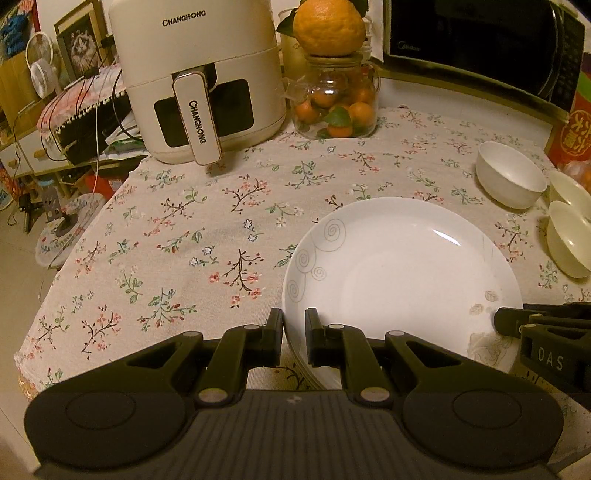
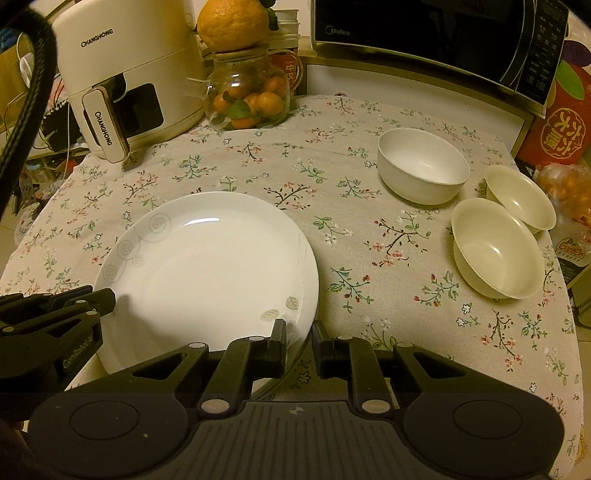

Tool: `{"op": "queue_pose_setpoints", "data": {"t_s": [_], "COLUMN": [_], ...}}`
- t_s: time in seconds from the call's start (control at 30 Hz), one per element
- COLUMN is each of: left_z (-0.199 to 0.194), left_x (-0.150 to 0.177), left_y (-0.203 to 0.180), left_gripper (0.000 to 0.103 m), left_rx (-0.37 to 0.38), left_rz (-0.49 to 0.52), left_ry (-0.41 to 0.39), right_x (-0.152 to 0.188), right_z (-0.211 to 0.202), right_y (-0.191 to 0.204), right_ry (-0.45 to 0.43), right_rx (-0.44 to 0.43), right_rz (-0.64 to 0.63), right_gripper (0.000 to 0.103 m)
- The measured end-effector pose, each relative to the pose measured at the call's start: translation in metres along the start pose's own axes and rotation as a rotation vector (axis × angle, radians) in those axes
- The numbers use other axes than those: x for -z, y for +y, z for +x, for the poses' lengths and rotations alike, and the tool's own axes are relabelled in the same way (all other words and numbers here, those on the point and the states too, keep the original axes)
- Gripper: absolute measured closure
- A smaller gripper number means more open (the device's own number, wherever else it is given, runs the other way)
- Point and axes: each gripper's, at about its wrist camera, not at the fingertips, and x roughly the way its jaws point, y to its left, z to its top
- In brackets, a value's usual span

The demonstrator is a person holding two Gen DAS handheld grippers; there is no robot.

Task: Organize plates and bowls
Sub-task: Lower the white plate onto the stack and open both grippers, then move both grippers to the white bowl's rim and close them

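Worktop (image 2: 258,162): covered by a floral cloth; it carried all the dishes and appliances.
Microwave (image 2: 424,33): black, stood along the far edge toward the far right corner.
Air fryer (image 2: 122,74): cream, stood at the far left corner, its handle facing the near edge.
Glass jar (image 2: 251,92): sat at the far edge between the air fryer and the microwave, held small oranges, with a large orange (image 2: 232,24) resting on its mouth.
Plate (image 2: 207,273): white with grey swirls on its left rim and leaf prints on its near rim; lay at the near edge, left of the middle, and appeared to rest on another plate, whose rim showed under its near side.
White bowl (image 2: 423,166): upright, toward the far right, well apart from the plate.
Cream bowls: one (image 2: 495,247) near the right edge, tilted, touching a second (image 2: 521,197) just behind it.
Left claw (image 1: 293,338): fingers nearly closed with a narrow gap, straddling the plate's near left rim; one finger lay outside the rim and one over the plate. Whether the pads pressed the rim I cannot tell.
Right claw (image 2: 299,347): the same narrow gap, straddling the plate's near right rim, one finger over the plate and one outside; firm contact I cannot tell.
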Motion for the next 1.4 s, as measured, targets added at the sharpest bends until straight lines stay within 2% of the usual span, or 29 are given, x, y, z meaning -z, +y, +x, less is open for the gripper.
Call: {"op": "queue_pose_setpoints", "data": {"t_s": [0.33, 0.73, 0.8, 0.93, 1.0, 1.03, 1.07, 1.1, 1.2, 1.4], "left_z": [0.004, -0.003, -0.006, -0.016, -0.022, -0.025, -0.026, -0.026, -0.024, -0.006], "left_x": [-0.004, -0.013, -0.017, -0.036, -0.048, -0.052, -0.058, -0.062, -0.078, -0.110], "left_y": [0.005, 0.005, 0.002, -0.015, -0.028, -0.035, -0.043, -0.048, -0.061, -0.085], "left_gripper": [0.092, 0.088, 0.083, 0.076, 0.059, 0.054, 0.043, 0.037, 0.028, 0.017], "left_rx": [0.015, 0.009, 0.004, 0.035, 0.056, 0.059, 0.061, 0.064, 0.080, 0.153], "left_rz": [-0.041, -0.066, -0.072, -0.097, -0.083, -0.070, -0.050, -0.036, -0.011, -0.022], "left_ry": [0.033, 0.032, 0.031, 0.007, -0.017, -0.027, -0.037, -0.042, -0.049, -0.013], "right_x": [-0.002, -0.004, -0.006, -0.011, -0.016, -0.019, -0.022, -0.026, -0.037, -0.065], "right_z": [0.002, -0.004, -0.005, -0.013, -0.018, -0.021, -0.024, -0.028, -0.036, -0.046], "right_y": [-0.008, -0.019, -0.021, -0.031, -0.038, -0.044, -0.050, -0.059, -0.089, -0.141], "right_ry": [0.014, 0.002, -0.001, -0.013, -0.034, -0.047, -0.061, -0.077, -0.108, -0.145], "right_rx": [-0.022, -0.028, -0.033, -0.063, -0.073, -0.070, -0.061, -0.050, -0.026, -0.026], "right_rz": [0.027, 0.052, 0.060, 0.095, 0.113, 0.125, 0.142, 0.164, 0.233, 0.315], "right_gripper": [0.088, 0.088, 0.087, 0.066, 0.056, 0.049, 0.042, 0.040, 0.037, 0.031]}}
